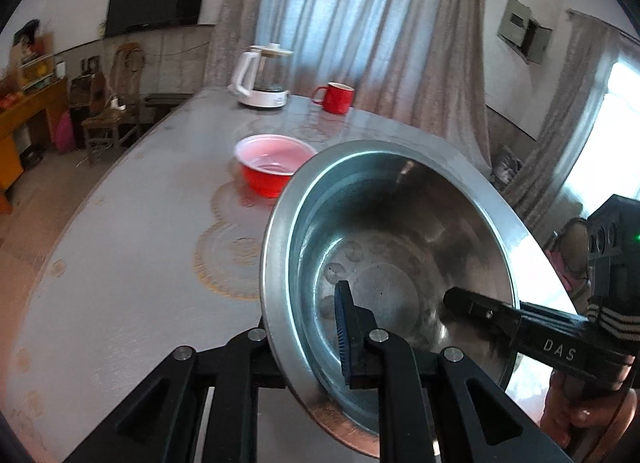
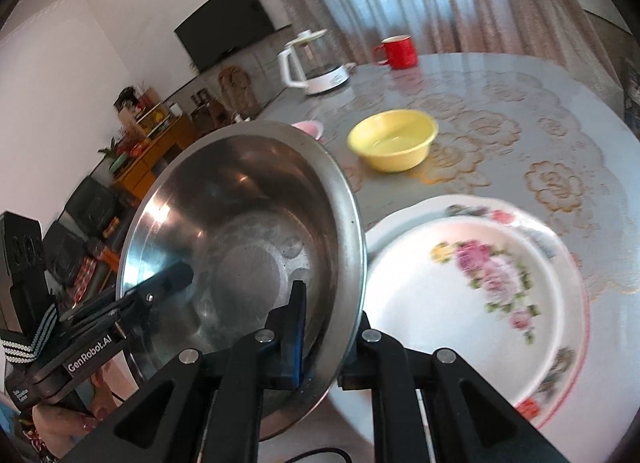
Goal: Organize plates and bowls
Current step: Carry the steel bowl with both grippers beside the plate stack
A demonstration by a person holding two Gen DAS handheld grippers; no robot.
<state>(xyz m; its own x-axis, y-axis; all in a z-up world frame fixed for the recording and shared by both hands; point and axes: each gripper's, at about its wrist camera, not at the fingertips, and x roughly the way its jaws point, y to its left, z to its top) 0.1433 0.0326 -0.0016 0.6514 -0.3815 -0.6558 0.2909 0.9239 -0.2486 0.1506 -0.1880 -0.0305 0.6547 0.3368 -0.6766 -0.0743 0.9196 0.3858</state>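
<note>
While both claws clamp its rim, steel bowl [image 1: 384, 263] tilts.

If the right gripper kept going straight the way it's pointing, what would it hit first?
Apart from the steel bowl it's already clamping, probably the floral plates or the table; depth is unclear.

Steel bowl [image 2: 240, 247] clamped at its rim by both grippers, right gripper [image 2: 320, 339] near, left gripper [image 2: 168, 283] opposite, flowered plates [image 2: 472, 303] beside, yellow bowl [image 2: 394, 141] beyond.

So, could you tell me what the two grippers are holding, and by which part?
Both hold the steel bowl by its rim: the left gripper on one side, the right gripper on the opposite.
</note>
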